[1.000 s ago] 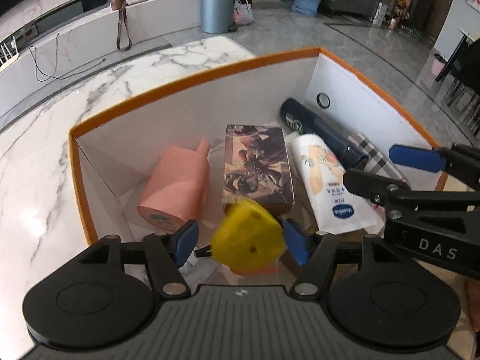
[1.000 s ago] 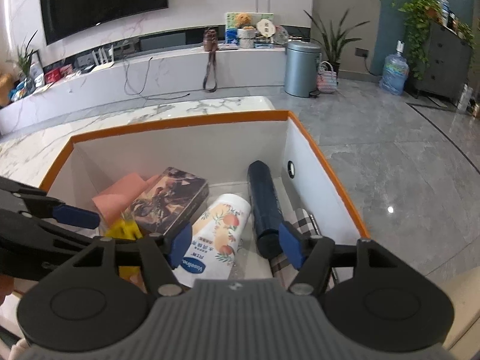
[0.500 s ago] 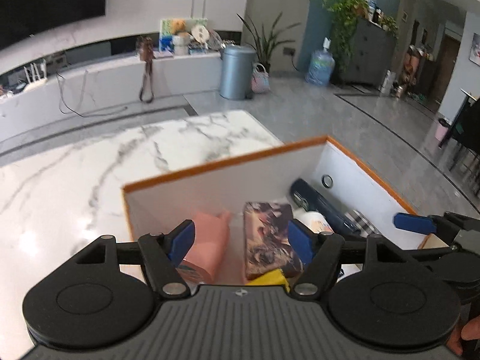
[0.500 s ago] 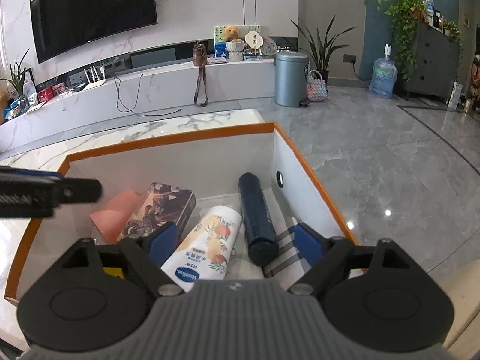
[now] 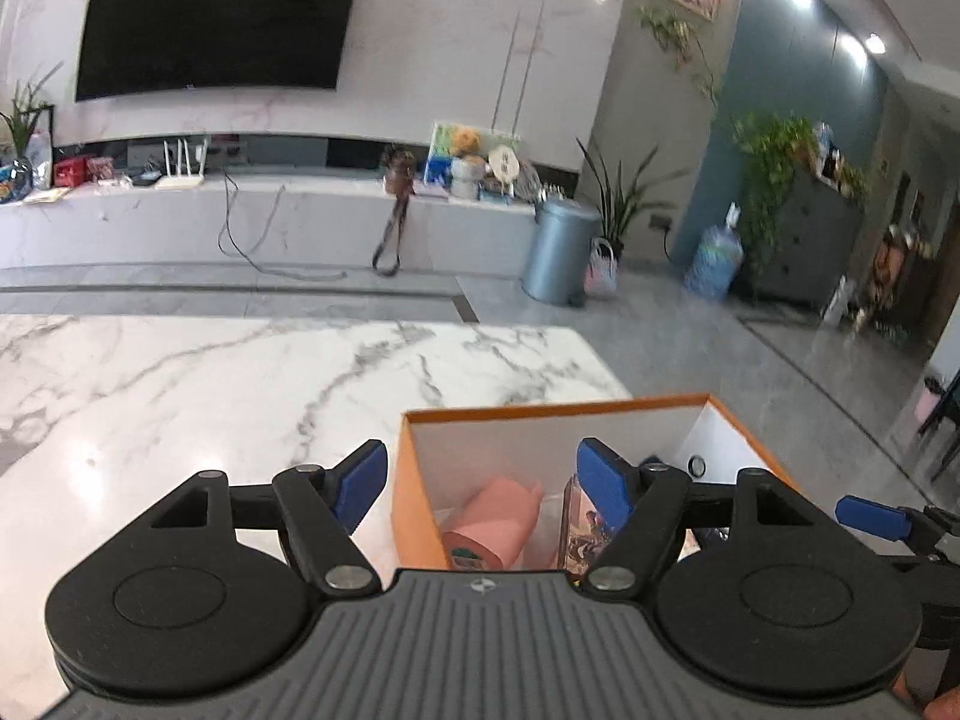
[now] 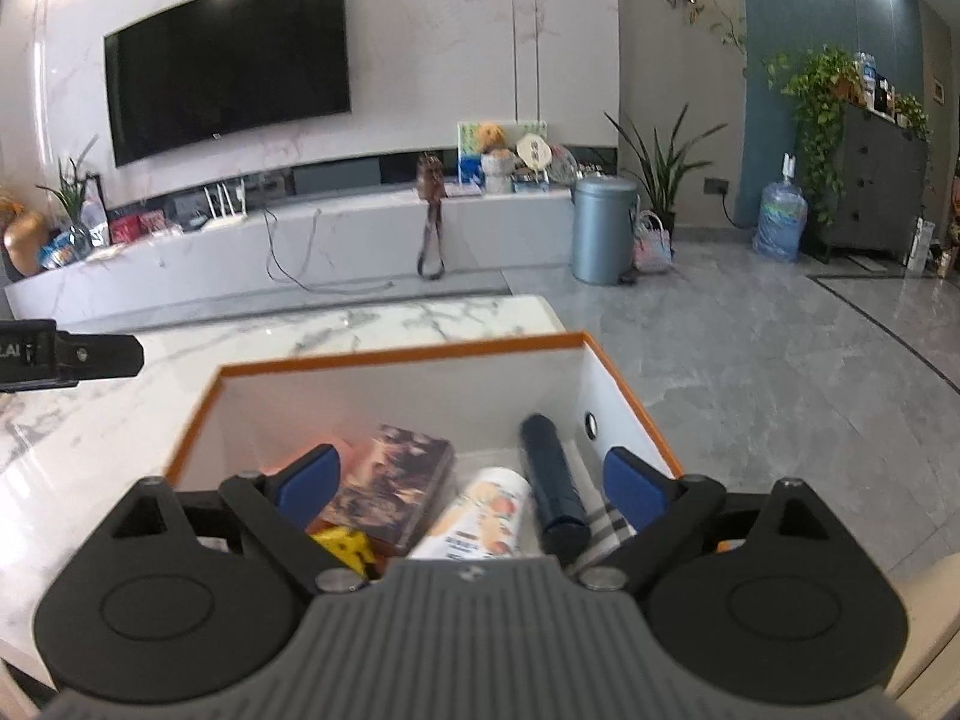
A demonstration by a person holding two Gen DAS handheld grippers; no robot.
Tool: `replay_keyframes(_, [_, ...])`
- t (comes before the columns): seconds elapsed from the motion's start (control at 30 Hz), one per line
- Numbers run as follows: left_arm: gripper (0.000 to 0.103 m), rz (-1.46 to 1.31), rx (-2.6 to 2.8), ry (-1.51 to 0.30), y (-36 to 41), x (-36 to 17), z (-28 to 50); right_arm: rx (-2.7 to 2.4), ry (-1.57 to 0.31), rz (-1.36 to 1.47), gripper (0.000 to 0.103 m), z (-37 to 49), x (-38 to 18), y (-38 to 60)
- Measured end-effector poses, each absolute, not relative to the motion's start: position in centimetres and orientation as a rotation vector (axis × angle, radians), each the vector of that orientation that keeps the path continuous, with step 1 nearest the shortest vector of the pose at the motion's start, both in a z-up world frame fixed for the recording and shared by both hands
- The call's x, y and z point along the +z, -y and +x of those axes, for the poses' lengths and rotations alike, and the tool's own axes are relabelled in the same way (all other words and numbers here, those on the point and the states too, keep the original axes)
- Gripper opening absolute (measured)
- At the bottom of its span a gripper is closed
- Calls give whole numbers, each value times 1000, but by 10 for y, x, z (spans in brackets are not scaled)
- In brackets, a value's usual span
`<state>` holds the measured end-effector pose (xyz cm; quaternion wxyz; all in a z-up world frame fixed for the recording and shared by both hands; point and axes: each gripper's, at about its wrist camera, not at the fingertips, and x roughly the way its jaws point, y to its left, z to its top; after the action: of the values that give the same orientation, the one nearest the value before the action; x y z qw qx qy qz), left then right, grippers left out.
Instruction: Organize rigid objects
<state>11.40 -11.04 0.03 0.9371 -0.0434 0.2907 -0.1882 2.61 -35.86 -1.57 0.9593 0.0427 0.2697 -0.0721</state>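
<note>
Ahead of the claws, an orange-rimmed, white-walled box point(image 6: 624, 396) holds a pink container point(image 5: 498, 525), a yellow piece point(image 6: 348, 546) and a dark navy cylinder point(image 6: 549, 474). A plaid cloth point(image 6: 600, 525) lies rightmost; the table point(image 5: 210, 384) is grey-veined white marble.

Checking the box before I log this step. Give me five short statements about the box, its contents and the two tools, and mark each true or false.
1. The left tool is open and holds nothing. True.
2. The right tool grips the dark blue cylinder. False: its jaws are open and empty, and the cylinder lies in the box.
3. The box has an orange rim and white inner walls. True.
4. The yellow object lies on the marble table outside the box. False: it is inside the box, at its near side.
5. The printed white bottle lies between the picture-covered tin and the dark blue cylinder. True.
</note>
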Motion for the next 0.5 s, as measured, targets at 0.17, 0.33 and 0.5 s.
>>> replay_keyframes(0.17, [93, -121, -330, -530, 92, 12, 97, -129, -475, 62, 101, 4, -3, 342])
replay_keyframes(0.33, [93, -127, -300, -512, 79, 16, 83, -113, -423, 50, 101, -17, 1, 327])
replay_keyframes(0.5, [93, -22, -252, -465, 78, 10, 61, -126, -387, 33, 101, -30, -4, 319])
